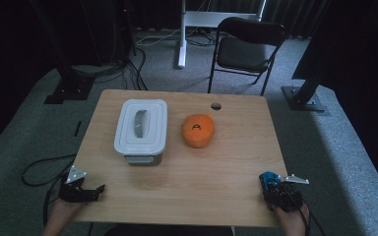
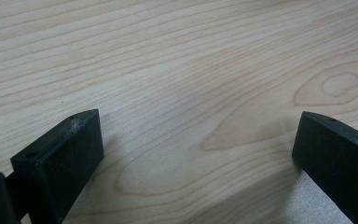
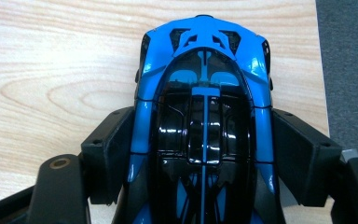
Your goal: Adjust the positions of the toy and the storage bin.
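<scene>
Holding toy car (image 3: 205,126) by its flanks in my right gripper (image 1: 275,184), table (image 1: 187,182) edge at 5 o'clock | car: light, stiff, glossy, slippery, so I grip mid-body | left gripper (image 1: 86,189) wide, empty, at 7 o'clock

left tongs (image 1: 81,189): black, grey three-cornered plate, dark cable | right tongs (image 1: 278,189): black blocky jaws, probably screw-holed
</scene>
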Demonstrator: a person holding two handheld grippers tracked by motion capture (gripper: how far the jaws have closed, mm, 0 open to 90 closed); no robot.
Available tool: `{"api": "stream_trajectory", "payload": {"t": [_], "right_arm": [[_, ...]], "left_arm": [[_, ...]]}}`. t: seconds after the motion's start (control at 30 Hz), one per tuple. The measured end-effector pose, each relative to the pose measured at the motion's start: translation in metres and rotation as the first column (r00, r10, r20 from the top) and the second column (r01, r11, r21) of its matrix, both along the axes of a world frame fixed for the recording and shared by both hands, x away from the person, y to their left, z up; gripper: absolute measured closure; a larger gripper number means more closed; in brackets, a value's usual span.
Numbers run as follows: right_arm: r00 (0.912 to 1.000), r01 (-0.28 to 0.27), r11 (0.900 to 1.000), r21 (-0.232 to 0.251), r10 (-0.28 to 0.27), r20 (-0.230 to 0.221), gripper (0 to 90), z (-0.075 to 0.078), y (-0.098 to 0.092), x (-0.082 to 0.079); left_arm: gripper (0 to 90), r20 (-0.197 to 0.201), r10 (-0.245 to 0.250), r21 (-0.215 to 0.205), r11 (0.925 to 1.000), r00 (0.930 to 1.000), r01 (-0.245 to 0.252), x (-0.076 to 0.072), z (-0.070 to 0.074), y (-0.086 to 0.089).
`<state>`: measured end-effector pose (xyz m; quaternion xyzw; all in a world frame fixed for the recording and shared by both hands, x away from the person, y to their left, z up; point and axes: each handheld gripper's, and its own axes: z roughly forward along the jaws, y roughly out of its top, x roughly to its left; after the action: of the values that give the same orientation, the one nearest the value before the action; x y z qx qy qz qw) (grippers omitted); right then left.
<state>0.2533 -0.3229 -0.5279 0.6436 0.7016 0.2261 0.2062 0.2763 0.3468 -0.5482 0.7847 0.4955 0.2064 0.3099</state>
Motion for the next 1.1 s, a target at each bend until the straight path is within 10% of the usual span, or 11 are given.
{"api": "stream_trajectory", "payload": {"t": [1.1], "right_arm": [[0.9997, -0.022, 1.000, 0.002, 0.022, 0.001, 26.1, -0.004, -0.002, 0.049]], "left_arm": [[2.3, -0.001, 0.001, 0.000, 1.0000, 1.0000, -0.001, 0.000, 0.000, 0.000]]}}
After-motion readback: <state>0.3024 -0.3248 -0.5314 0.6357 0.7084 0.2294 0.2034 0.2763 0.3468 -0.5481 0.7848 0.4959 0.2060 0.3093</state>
